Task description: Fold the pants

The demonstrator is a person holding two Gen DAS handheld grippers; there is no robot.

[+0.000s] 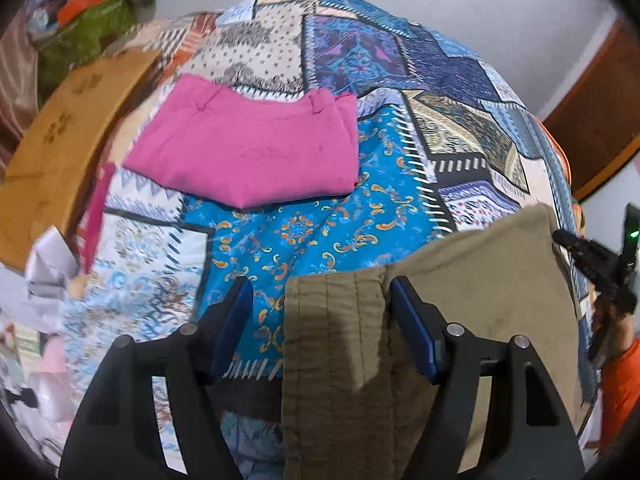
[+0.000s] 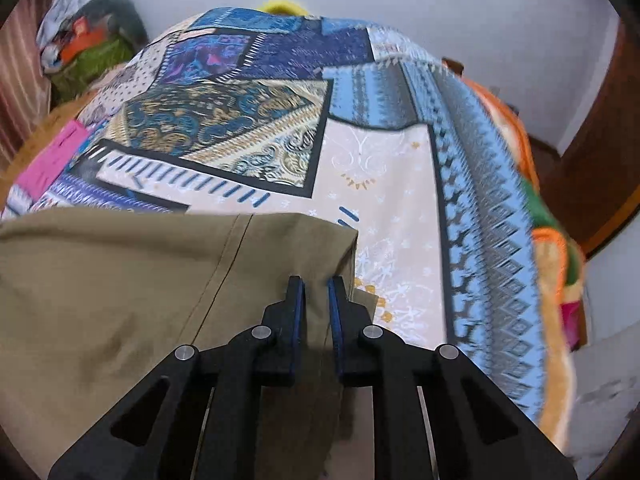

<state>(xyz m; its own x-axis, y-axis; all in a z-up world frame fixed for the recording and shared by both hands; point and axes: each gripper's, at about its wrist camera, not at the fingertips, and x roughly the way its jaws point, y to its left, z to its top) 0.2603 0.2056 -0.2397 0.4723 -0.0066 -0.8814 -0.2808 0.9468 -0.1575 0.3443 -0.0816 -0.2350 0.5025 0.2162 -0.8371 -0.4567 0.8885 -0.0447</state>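
Observation:
Olive-khaki pants (image 1: 472,280) lie on the patterned bedspread (image 1: 320,232). In the left wrist view my left gripper (image 1: 322,292) is open, and the ribbed waistband (image 1: 332,340) lies between its fingers, against the right pad. In the right wrist view the pants (image 2: 120,280) fill the lower left, and my right gripper (image 2: 317,284) is shut on the pants near their right corner. The right gripper also shows at the right edge of the left wrist view (image 1: 600,264). Folded pink pants (image 1: 248,148) lie farther back on the bed.
A brown wooden headboard (image 1: 68,160) runs along the left side of the bed. Crumpled paper and clutter (image 1: 48,272) sit at the lower left. An orange blanket (image 2: 552,248) hangs at the bed's right edge. A pile of clothes (image 2: 92,52) sits at the far left corner.

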